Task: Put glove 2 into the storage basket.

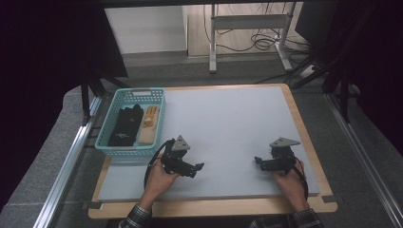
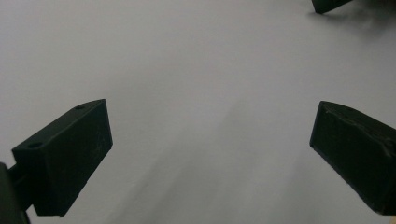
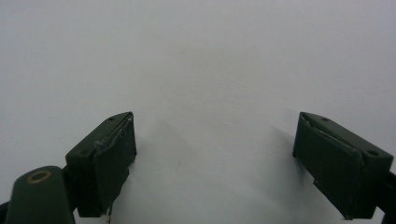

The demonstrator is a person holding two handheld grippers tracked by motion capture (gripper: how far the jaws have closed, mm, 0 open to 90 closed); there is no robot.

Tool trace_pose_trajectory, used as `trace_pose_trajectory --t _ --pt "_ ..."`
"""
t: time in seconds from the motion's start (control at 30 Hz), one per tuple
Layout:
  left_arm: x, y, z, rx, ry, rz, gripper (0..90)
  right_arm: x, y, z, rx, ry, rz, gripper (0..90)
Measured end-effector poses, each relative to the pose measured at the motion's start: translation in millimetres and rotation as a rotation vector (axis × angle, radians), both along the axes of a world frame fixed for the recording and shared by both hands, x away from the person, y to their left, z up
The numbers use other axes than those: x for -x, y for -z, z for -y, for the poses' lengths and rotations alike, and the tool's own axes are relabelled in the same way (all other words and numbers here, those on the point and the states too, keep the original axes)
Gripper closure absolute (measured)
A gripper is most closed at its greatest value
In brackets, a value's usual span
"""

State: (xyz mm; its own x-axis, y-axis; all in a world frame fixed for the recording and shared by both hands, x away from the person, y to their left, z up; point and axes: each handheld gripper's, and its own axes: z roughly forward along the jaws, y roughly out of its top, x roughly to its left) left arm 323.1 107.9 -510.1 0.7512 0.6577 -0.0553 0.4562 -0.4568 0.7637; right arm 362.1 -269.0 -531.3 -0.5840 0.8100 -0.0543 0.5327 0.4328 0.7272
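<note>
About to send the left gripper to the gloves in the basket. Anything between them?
Only the basket's own near wall. The left gripper hangs open over bare mat, pointing right; the black glove and tan glove lie inside, behind that rim. Come in from above.

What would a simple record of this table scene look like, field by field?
Left gripper: open, holding nothing, low over the mat
Right gripper: open, holding nothing, low over the mat
Mat: pale grey, bare between the grippers
Basket: turquoise, at the mat's far left
In the basket: black gloves beside tan gloves
</note>
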Motion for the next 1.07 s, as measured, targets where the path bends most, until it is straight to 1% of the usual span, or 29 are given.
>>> trace_pose_trajectory --t 0.1,0.2,0.57,0.6,0.67,0.7,1.07 --pt "1.2 7.6 0.2 0.003 0.008 -0.010 0.0 0.0 0.0 0.0 0.000 -0.001 0.000 13.0" --pt "1.9 14.3 0.3 -0.003 0.019 -0.018 0.0 0.0 0.0 0.0 0.000 0.000 0.000 13.1" --pt "3.5 36.2 -3.3 -0.067 -0.002 -0.056 0.0 0.0 0.0 0.0 0.000 -0.001 0.001 13.1" --pt "3.5 36.6 -3.1 -0.081 -0.005 -0.060 0.0 0.0 0.0 0.0 0.000 -0.001 0.001 13.1" --pt "4.2 36.6 -2.5 -0.088 -0.006 -0.052 0.0 0.0 0.0 0.0 0.000 -0.001 0.001 13.1" --pt "4.3 37.0 -1.6 -0.097 -0.009 -0.054 0.0 0.0 0.0 0.0 0.000 -0.001 0.001 13.0" --pt "4.1 37.4 -0.9 -0.099 -0.012 -0.060 0.0 0.2 0.2 0.3 0.000 0.000 -0.001 13.0"
